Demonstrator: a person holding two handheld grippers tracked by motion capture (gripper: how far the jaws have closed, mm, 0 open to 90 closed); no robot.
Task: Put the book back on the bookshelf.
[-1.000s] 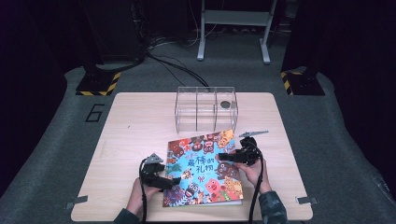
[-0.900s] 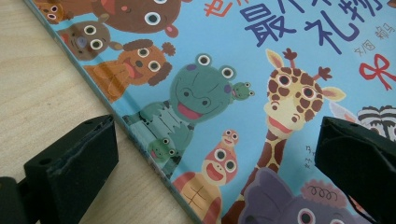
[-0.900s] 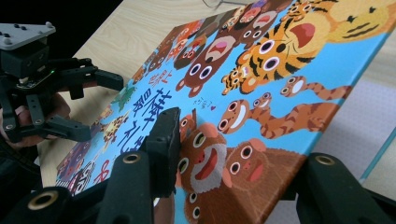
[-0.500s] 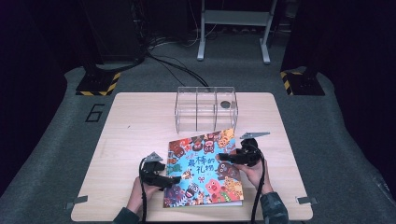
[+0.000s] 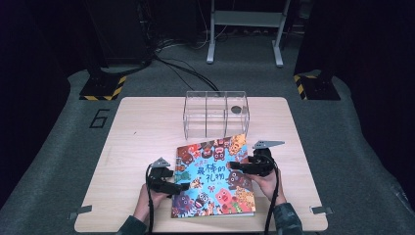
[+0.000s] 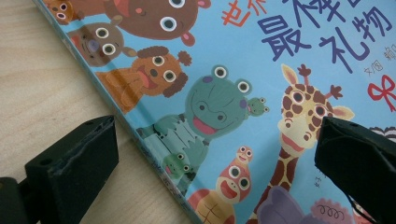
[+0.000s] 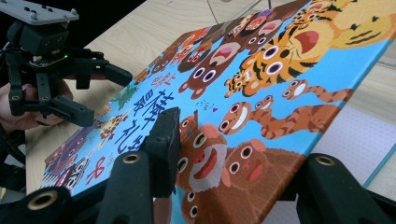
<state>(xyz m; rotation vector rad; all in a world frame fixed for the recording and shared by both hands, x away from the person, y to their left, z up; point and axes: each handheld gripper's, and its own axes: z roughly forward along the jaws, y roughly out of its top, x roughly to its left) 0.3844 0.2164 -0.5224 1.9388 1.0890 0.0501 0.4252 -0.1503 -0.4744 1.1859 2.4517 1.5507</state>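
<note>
A picture book [image 5: 215, 178] with cartoon animals on a blue cover lies at the front of the table. My right gripper [image 5: 235, 166] is at the book's right edge, shut on the cover [image 7: 261, 93]. One jaw lies on top and one underneath, so that edge is raised off a white page [image 7: 355, 135]. My left gripper [image 5: 186, 178] stands open at the book's left edge. In the left gripper view [image 6: 215, 133], one jaw sits over the bare wood and the other over the cover, on either side of the spine [image 6: 154, 154]. The left gripper [image 7: 109, 95] is also in the right gripper view.
A clear acrylic box [image 5: 216, 113] with three compartments stands just behind the book, with a small dark round thing [image 5: 236, 109] in its right compartment. The wooden table [image 5: 137, 127] has bare room at left and behind. Dark floor and cables lie beyond.
</note>
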